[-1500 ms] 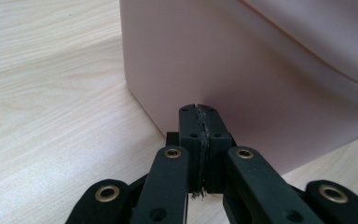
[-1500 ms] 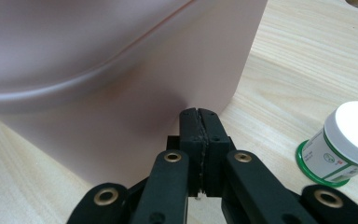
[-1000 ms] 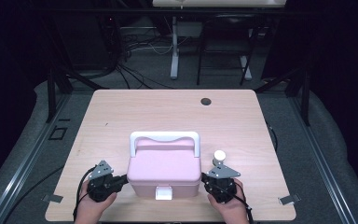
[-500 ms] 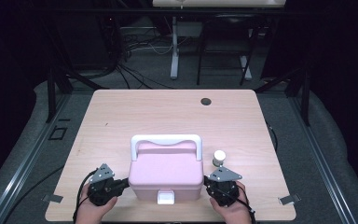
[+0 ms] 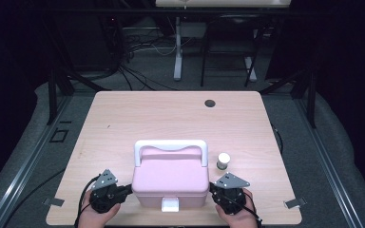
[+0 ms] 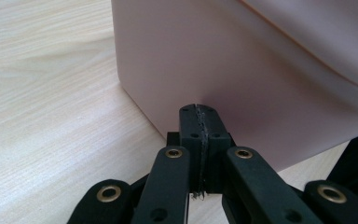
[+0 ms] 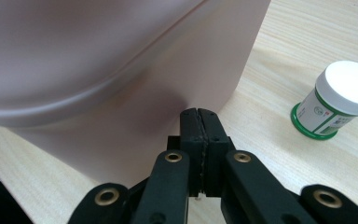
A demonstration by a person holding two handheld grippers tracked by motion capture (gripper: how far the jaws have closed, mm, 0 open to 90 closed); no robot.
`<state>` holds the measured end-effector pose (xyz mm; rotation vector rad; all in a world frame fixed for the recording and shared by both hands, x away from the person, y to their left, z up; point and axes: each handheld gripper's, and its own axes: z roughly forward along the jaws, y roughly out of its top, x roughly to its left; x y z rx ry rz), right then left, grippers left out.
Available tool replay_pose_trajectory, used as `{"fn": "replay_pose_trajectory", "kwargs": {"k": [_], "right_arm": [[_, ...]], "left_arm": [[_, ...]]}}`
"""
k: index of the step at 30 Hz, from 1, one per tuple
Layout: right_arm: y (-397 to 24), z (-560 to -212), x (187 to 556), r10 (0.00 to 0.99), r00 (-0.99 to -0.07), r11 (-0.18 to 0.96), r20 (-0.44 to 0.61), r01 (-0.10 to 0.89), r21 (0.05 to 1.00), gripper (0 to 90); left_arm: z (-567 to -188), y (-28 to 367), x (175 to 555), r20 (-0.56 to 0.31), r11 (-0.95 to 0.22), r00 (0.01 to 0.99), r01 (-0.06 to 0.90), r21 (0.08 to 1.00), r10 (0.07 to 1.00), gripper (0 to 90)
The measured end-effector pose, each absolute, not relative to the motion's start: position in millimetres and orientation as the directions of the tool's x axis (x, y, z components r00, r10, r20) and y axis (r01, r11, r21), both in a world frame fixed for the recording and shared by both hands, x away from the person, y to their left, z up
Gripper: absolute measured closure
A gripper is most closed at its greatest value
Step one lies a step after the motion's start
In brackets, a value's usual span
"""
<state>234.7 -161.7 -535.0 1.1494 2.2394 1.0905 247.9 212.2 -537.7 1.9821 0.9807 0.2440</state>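
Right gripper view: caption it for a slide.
Shut right gripper against pink plastic box; white-capped green-labelled jar stands beside on wooden table.

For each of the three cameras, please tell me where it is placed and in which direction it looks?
High view: above the person's side, looking forward and down on the table; both hands and shut grippers flank the pink box.
Left gripper view: rides the left gripper, facing the box's side; its shut black jaws show.
Right gripper view: rides the right gripper, facing the opposite side; its shut jaws show.
Shared: the small jar appears in the right gripper and high views.
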Motion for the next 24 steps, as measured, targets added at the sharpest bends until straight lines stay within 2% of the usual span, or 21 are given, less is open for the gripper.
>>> {"fn": "replay_pose_trajectory", "kwargs": {"k": [16,19,24], "right_arm": [[-165,-535,222,0.807,-0.591,0.358,0.013,0.506,0.784,89.9],[-170,-535,225,0.805,-0.592,0.346,0.032,0.513,0.786,80.7],[-173,-535,228,0.804,-0.594,0.344,0.034,0.511,0.788,75.2]], "left_arm": [[-537,213,240,-0.213,-0.297,0.674,0.557,0.776,0.708,89.7],[-537,215,243,-0.233,-0.283,0.664,0.572,0.77,0.711,85.0],[-536,220,246,-0.259,-0.263,0.663,0.58,0.771,0.702,76.8]]}}
